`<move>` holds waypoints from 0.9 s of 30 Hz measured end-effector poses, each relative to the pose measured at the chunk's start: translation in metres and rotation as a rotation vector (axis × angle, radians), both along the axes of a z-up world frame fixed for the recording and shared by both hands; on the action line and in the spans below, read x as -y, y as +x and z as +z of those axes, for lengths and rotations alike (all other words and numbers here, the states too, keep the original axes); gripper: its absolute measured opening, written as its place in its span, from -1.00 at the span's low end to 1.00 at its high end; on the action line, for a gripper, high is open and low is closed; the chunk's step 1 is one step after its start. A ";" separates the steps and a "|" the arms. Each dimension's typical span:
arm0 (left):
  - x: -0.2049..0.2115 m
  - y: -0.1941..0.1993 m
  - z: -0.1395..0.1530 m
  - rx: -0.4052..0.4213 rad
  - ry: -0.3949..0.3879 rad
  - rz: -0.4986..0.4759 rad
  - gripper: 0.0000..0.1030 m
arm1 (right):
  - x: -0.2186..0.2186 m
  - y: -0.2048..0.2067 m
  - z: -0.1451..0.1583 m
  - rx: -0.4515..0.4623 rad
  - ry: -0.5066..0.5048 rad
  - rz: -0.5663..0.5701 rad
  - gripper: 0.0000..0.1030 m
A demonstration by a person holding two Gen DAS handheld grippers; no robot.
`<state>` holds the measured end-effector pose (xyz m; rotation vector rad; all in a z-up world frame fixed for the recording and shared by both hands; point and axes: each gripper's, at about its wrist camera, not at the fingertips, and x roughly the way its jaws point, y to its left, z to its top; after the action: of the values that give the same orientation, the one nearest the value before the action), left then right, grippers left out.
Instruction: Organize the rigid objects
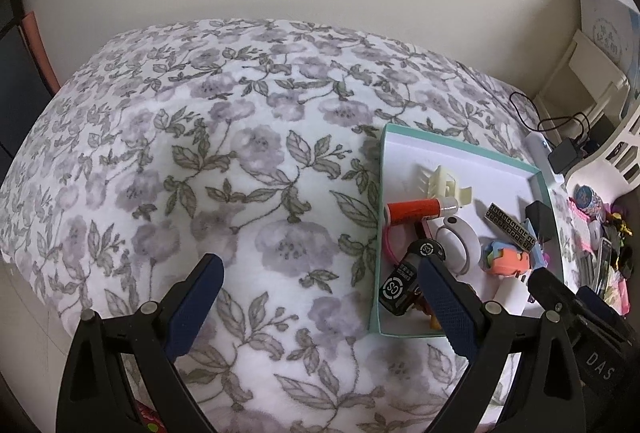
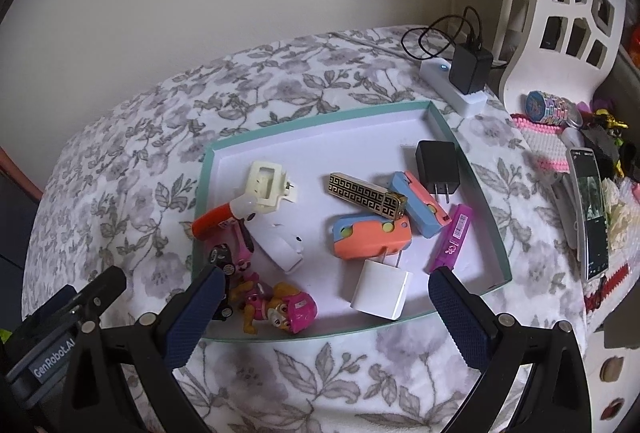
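A shallow teal-rimmed white tray (image 2: 320, 113) lies on a floral blanket and also shows in the left wrist view (image 1: 460, 143). It holds a cream hair clip (image 2: 266, 187), a red tube (image 2: 210, 221), a gold-patterned bar (image 2: 364, 193), two orange-and-blue toys (image 2: 372, 239), a black plug (image 2: 437, 163), a white charger (image 2: 382, 289), a purple stick (image 2: 450, 239), a pink pup figure (image 2: 280, 307) and a white ring-shaped piece (image 2: 280, 247). My right gripper (image 2: 326, 295) is open and empty over the tray's near edge. My left gripper (image 1: 322, 283) is open and empty, left of the tray.
A white power strip (image 2: 456, 83) with a black adapter and cable lies behind the tray. A white lattice basket (image 2: 560, 13) stands at the right. A phone (image 2: 592, 213), pink bead items and small trinkets lie right of the tray. The floral blanket (image 1: 200, 153) spreads left.
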<state>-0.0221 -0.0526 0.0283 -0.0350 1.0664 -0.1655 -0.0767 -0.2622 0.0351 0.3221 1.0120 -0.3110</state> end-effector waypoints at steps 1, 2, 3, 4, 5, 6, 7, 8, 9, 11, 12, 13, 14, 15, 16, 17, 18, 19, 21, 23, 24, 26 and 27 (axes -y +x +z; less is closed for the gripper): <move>-0.002 -0.001 0.002 0.005 -0.001 0.006 0.90 | -0.001 -0.001 0.002 0.005 -0.004 0.004 1.00; -0.003 -0.001 0.003 0.009 -0.004 0.008 0.90 | -0.003 -0.001 0.003 0.009 -0.006 0.009 1.00; -0.004 -0.002 0.004 0.012 -0.005 0.012 0.90 | -0.004 -0.002 0.003 0.011 -0.007 0.012 1.00; -0.005 -0.002 0.005 0.013 -0.003 0.016 0.90 | -0.005 -0.002 0.004 0.015 -0.009 0.017 1.00; -0.006 -0.003 0.005 0.013 -0.001 0.016 0.90 | -0.006 -0.003 0.006 0.019 -0.012 0.021 1.00; -0.006 -0.004 0.005 0.012 0.001 0.016 0.90 | -0.007 -0.003 0.006 0.022 -0.016 0.024 1.00; -0.006 -0.004 0.006 0.013 0.003 0.016 0.90 | -0.008 -0.003 0.007 0.024 -0.017 0.025 1.00; -0.007 -0.005 0.006 0.014 0.008 0.015 0.90 | -0.008 -0.002 0.007 0.026 -0.016 0.027 1.00; -0.007 -0.006 0.006 0.016 0.015 0.017 0.90 | -0.009 -0.002 0.007 0.028 -0.015 0.028 1.00; -0.007 -0.006 0.007 0.018 0.030 0.022 0.90 | -0.009 -0.002 0.007 0.029 -0.017 0.029 1.00; -0.007 -0.006 0.007 0.020 0.029 0.022 0.90 | -0.009 -0.001 0.007 0.032 -0.018 0.029 1.00; -0.007 -0.006 0.007 0.019 0.027 0.022 0.90 | -0.009 -0.001 0.007 0.033 -0.018 0.030 1.00; -0.007 -0.006 0.007 0.020 0.026 0.023 0.90 | -0.009 -0.001 0.007 0.033 -0.018 0.032 1.00; -0.007 -0.006 0.008 0.023 0.029 0.025 0.90 | -0.009 0.000 0.006 0.033 -0.017 0.032 1.00; -0.007 -0.006 0.008 0.027 0.032 0.027 0.90 | -0.009 0.000 0.006 0.034 -0.017 0.032 1.00; -0.007 -0.006 0.008 0.028 0.032 0.028 0.90 | -0.009 0.000 0.006 0.034 -0.017 0.032 1.00; -0.007 -0.005 0.008 0.027 0.031 0.029 0.90 | -0.009 0.000 0.006 0.034 -0.017 0.031 1.00; -0.007 -0.004 0.008 0.025 0.030 0.028 0.90 | -0.009 0.001 0.005 0.030 -0.017 0.033 1.00; -0.007 -0.004 0.008 0.025 0.029 0.027 0.90 | -0.009 0.002 0.005 0.029 -0.017 0.035 1.00; -0.007 -0.004 0.008 0.026 0.035 0.028 0.90 | -0.010 0.003 0.005 0.033 -0.018 0.036 1.00; -0.006 -0.004 0.008 0.028 0.037 0.029 0.90 | -0.010 0.004 0.004 0.035 -0.018 0.036 1.00; -0.006 -0.003 0.007 0.029 0.041 0.033 0.90 | -0.009 0.005 0.003 0.033 -0.014 0.036 1.00; -0.007 -0.002 0.006 0.026 0.044 0.034 0.90 | -0.009 0.005 0.003 0.030 -0.012 0.037 1.00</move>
<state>-0.0243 -0.0460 0.0340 -0.0116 1.0425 -0.1116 -0.0721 -0.2532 0.0381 0.2959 0.9850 -0.2782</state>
